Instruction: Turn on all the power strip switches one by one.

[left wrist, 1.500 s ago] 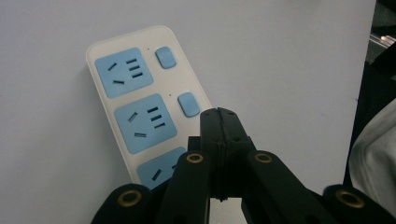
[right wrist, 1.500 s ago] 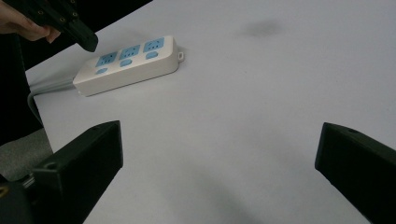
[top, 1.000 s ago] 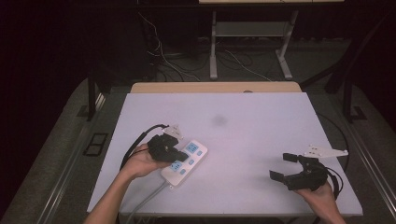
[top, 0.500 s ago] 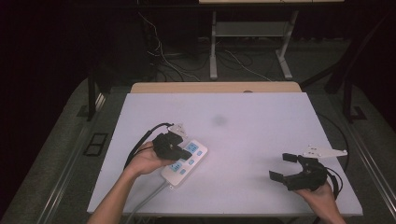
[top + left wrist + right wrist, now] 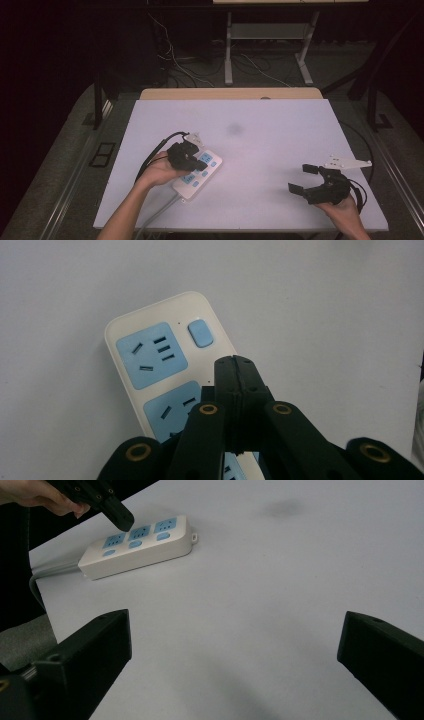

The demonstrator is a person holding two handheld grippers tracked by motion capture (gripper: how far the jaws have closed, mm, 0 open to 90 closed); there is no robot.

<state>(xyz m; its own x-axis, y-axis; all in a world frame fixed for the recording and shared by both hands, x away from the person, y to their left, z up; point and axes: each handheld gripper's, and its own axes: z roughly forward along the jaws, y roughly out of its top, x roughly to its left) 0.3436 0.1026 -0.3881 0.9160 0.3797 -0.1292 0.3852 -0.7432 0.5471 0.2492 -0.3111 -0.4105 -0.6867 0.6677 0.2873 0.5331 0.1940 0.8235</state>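
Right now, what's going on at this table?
A person works at a white table with a gripper in each hand. The left gripper has its jaws shut and empty, poised just above a white power strip with blue sockets, near its blue switch buttons; whether it touches the strip can't be told. The right gripper rests off to the person's right with jaws wide open, holding nothing. The strip's grey cord runs off the near table edge.

Left hand-held gripper [image 5: 200, 163] shifted slightly along power strip [image 5: 199, 174], seemingly.
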